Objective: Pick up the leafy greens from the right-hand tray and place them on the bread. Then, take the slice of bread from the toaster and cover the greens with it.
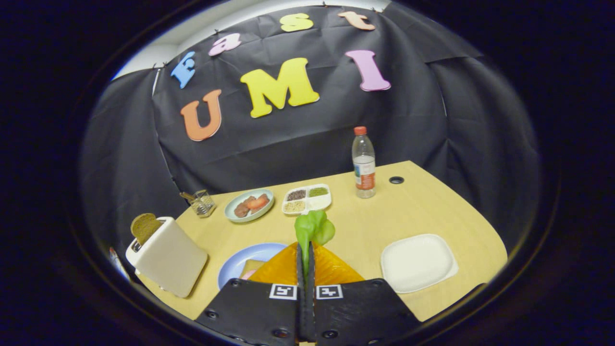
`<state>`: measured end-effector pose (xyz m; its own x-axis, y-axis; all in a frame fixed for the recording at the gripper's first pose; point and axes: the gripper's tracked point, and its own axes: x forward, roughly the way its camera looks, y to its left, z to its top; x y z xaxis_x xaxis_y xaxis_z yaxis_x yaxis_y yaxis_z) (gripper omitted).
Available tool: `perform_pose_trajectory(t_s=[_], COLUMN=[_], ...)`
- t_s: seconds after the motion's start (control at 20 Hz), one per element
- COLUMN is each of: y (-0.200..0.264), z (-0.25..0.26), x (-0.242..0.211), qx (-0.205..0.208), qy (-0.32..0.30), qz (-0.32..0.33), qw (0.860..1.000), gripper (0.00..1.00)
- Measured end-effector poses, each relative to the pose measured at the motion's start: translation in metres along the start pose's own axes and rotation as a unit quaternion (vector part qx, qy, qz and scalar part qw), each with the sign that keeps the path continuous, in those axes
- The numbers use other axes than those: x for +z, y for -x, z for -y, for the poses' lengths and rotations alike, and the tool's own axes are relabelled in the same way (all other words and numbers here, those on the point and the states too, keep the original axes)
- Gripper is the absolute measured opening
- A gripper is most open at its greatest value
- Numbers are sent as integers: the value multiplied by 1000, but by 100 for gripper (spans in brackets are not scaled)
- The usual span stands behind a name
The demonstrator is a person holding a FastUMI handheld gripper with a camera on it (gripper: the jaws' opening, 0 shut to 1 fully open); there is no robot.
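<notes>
Gripper (306, 254) carrying leafy greens (313, 230) above a light wooden table (384, 221).

The two orange fingers (336, 269) are pressing together with almost no gap, pinching the greens' stalk while the leaves are sticking up past the tips. Just left of the fingers, a blue plate (240, 262) is holding a slice of bread (251, 267), partly hidden. Further left, a white toaster (166, 257) is standing with a brown bread slice (144, 227) poking from its slot. A white tray (417, 262) is sitting to the right. Beyond the fingers are lying a green plate of food (249, 205), a divided dish (307, 198), a small wire holder (202, 203) and a water bottle (363, 163). Black cloth (456, 125) is draping the booth behind the table.
</notes>
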<state>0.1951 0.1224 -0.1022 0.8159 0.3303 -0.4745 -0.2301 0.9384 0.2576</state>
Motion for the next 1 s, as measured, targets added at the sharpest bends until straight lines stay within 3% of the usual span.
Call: perform_pose_trajectory(t_s=[0.25,0.55,0.9,1.0], y=[-30,-46,-56,-58], z=[-26,-28,-65,-75], x=[-30,-46,-53,-54], qx=[-13,-62,-20,-8], qy=[28,69,13,-5], qz=[-42,-54,-56,-56], qw=[999,994,998,998], gripper=[0,0,1,6])
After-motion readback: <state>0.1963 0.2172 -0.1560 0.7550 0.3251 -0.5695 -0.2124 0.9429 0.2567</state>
